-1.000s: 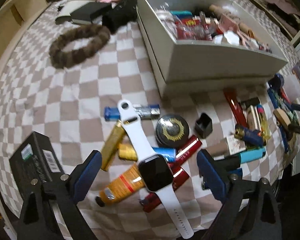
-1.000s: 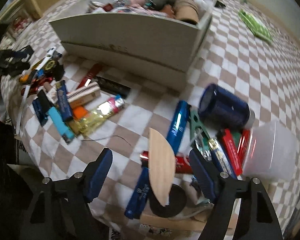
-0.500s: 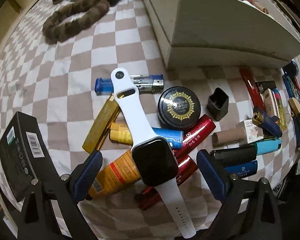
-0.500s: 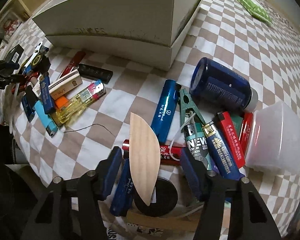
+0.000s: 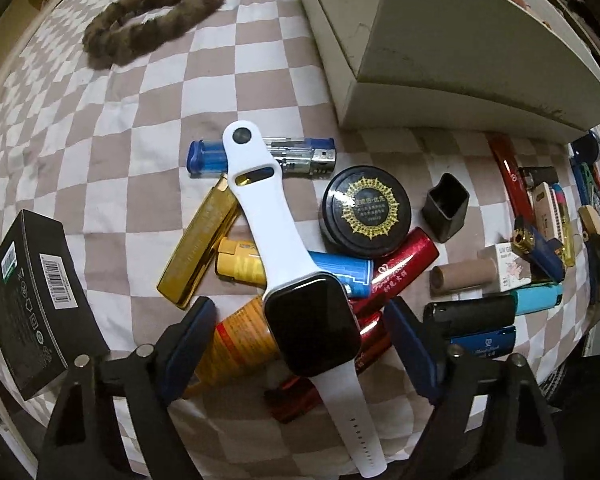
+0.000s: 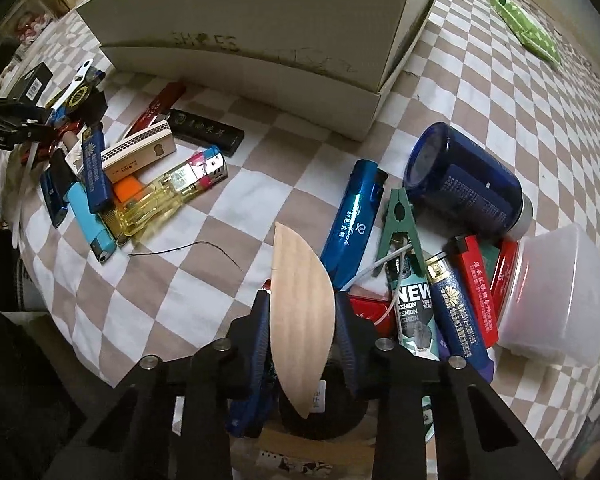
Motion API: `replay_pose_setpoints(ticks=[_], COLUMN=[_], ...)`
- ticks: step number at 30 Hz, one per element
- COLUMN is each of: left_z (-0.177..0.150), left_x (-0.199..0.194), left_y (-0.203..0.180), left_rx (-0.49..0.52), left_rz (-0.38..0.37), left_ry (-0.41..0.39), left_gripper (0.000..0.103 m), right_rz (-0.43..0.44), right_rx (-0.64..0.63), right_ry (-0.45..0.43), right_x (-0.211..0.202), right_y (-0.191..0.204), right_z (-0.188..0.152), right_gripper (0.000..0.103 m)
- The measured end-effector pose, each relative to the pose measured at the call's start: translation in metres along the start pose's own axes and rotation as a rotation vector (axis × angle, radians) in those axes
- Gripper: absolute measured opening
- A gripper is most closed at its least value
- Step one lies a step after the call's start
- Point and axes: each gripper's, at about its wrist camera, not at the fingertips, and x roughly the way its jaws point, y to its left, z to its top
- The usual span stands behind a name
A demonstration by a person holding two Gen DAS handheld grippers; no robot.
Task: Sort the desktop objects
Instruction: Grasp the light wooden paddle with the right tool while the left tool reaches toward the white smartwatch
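Observation:
In the left wrist view my left gripper (image 5: 300,332) is open, its blue pads either side of the black face of a white smartwatch (image 5: 312,326) that lies on a pile of lighters and tubes. In the right wrist view my right gripper (image 6: 302,320) is shut on a leaf-shaped wooden piece (image 6: 300,312), its pads pressed on both edges. The white shoe box (image 6: 260,36) stands behind; it also shows in the left wrist view (image 5: 440,52).
A black carton (image 5: 32,300), a gold bar-shaped lighter (image 5: 200,244), a round black tin (image 5: 366,210) and a fur ring (image 5: 148,20) lie near the watch. A blue jar (image 6: 464,184), a clear tub (image 6: 556,296), a green clip (image 6: 398,224) and several lighters surround the wooden piece.
My left gripper has come down closer around the watch, still open. My right gripper has closed in from wide open onto the wooden piece.

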Motion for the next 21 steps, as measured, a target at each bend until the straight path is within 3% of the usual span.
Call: replay_pose_setpoints(ticks=[12,15,21], left_z=[-0.003,-0.004,-0.006], left_x=[-0.009,-0.013,-0.015], left_y=[-0.002,-0.004,-0.01], left_rx=[0.036,0.042,0.064], left_rz=[0.007,-0.015,-0.02], left_ry=[-0.013,-0.015,-0.013], left_gripper=[0.059,0.046,0.044], right_rz=[0.045,0.06,0.093], right_rx=[0.043,0.061,0.105], right_ry=[-0.04,-0.073,-0.146], right_x=[-0.024,-0.034,-0.054], right_y=[-0.002,-0.008,-0.016], right_z=[0.001,0.003,0.013], right_gripper=[0.032,0.032,0.032])
